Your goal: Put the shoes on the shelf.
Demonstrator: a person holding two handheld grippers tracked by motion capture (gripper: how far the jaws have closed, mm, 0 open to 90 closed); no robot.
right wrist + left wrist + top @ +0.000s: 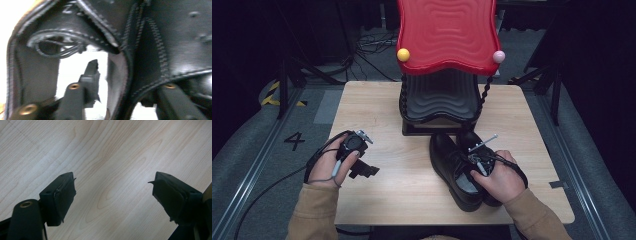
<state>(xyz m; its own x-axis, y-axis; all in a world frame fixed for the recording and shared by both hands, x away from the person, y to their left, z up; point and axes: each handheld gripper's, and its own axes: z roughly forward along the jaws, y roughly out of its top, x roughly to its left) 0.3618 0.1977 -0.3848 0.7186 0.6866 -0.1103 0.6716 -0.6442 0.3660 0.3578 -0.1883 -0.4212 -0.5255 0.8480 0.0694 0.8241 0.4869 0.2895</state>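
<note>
Two black leather shoes stand side by side on the wooden table (377,105), the left shoe (447,155) beside the right shoe (468,140), toes toward the rack. My right gripper (477,162) sits at their heel openings. In the right gripper view, my right gripper (125,82) straddles the stitched leather collar (120,82), with one jaw inside a shoe over its pale insole and the other jaw behind the leather. It looks shut on that collar. My left gripper (364,171) hovers over bare wood at the left, and in the left gripper view my left gripper (113,187) is open and empty.
A black wavy-shelved rack (439,95) with a red wavy top (447,30) stands at the table's far middle, right behind the shoes. Yellow (403,54) and pink (498,56) knobs mark its corners. Cables trail off the table's left edge.
</note>
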